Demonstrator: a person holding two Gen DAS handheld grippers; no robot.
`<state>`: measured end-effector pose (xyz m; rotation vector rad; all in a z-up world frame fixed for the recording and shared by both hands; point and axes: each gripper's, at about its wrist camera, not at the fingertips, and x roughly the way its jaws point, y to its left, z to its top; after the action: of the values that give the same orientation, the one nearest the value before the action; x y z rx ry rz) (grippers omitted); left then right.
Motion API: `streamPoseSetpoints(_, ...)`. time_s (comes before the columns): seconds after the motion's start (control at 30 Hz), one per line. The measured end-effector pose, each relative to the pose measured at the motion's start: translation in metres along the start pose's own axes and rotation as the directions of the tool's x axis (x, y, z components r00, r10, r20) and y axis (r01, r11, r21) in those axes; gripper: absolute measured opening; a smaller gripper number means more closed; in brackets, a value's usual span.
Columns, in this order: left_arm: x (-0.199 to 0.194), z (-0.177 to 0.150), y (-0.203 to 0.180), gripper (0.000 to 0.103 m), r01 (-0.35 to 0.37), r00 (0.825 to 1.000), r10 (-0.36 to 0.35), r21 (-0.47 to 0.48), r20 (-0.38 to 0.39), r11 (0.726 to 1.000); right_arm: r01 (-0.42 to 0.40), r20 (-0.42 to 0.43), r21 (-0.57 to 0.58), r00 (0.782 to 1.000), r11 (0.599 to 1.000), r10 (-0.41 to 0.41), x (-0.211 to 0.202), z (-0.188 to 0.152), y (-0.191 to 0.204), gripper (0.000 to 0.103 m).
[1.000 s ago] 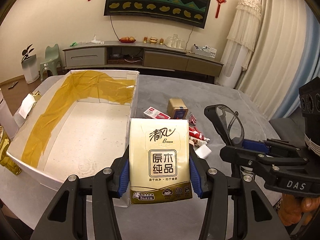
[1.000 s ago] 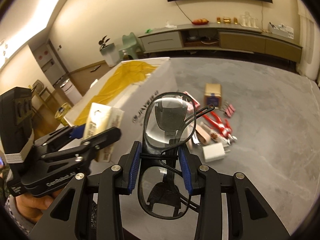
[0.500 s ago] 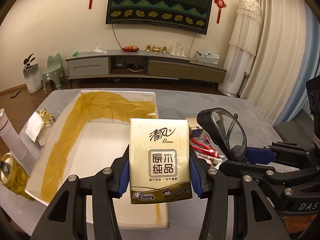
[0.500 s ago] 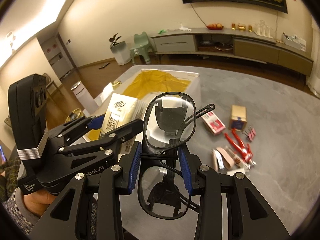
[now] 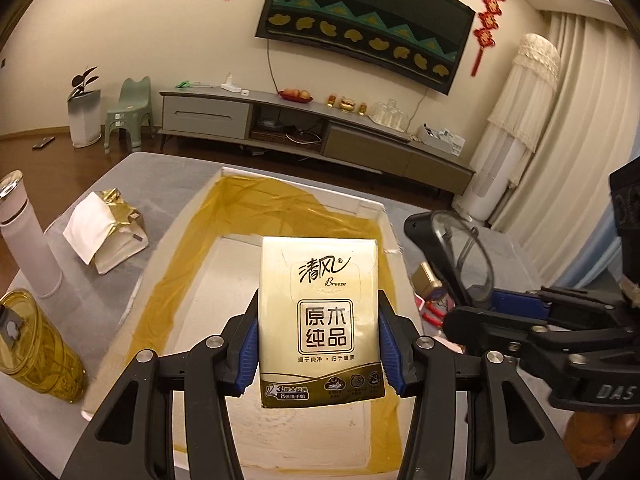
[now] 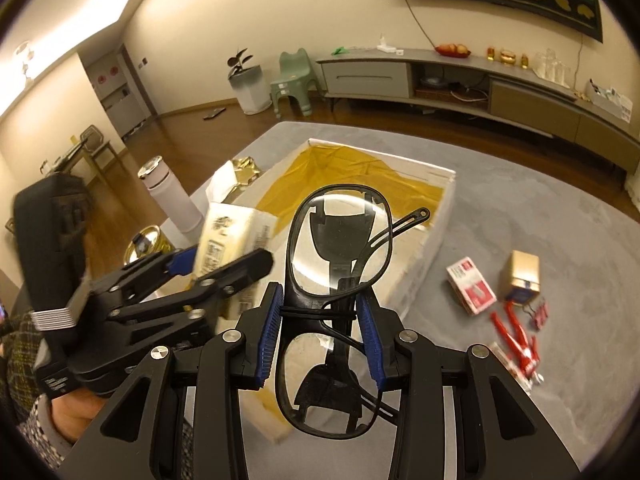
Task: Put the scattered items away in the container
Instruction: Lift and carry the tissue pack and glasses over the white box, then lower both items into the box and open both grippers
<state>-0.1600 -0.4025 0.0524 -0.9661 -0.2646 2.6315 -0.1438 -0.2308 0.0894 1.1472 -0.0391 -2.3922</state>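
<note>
A: Carrying stage, by the look of it. Left hand-held gripper (image 5: 318, 344) clamped on the tissue pack (image 5: 320, 320), blue pads pressed to both of its sides, pack upright and hanging over the open white box (image 5: 394, 240) lined with yellow tape.

B: And the right?

A: Right hand-held gripper (image 6: 323, 320) closed on the black-framed glasses (image 6: 338, 236), gripped about the bridge, one lens above the fingers, one below, temples folded. Held above the box's near-right corner, just beside the other tool.

B: Nothing inside the box yet?

A: Bare floor, as far as shown. Plenty left out on the grey surface (image 6: 540, 208) to the right: red-and-white packet (image 6: 471, 285), small gold box (image 6: 523, 273), red pliers (image 6: 516, 334).

B: Next move, then?

A: Probably lowering the pack toward the box floor and spreading the pads to let go. Same for the glasses, only gentler: low release, lenses kept off the hard edge. Worth keeping the two tools apart while descending, being so close together.
</note>
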Motion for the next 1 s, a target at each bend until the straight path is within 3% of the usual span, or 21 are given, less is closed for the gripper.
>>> streamPoseSetpoints(0.37,0.005,0.011,0.048,0.051,-0.016,1.000,0.015,-0.127,-0.010,0.992,0.011,-0.056,-0.037,0.998,0.999,-0.014,0.054,0.030,0.013,0.039)
streamPoseSetpoints(0.67,0.034,0.013,0.050,0.052,-0.022,0.994,0.008,-0.130,-0.109,0.991,0.086,-0.136,-0.062,0.986,0.994,-0.094,0.094,0.045,-0.005,0.040)
streamPoseSetpoints(0.83,0.042,0.013,0.045,0.052,-0.039,0.992,0.024,-0.117,-0.126,0.992,0.102,-0.145,-0.080,0.983,0.992,-0.113,0.103,0.052,-0.008,0.040)
streamPoseSetpoints(1.0,0.046,0.013,0.047,0.052,-0.050,0.990,0.033,-0.125,-0.134,0.991,0.072,-0.144,-0.055,0.986,0.996,-0.079,0.106,0.058,-0.011,0.040)
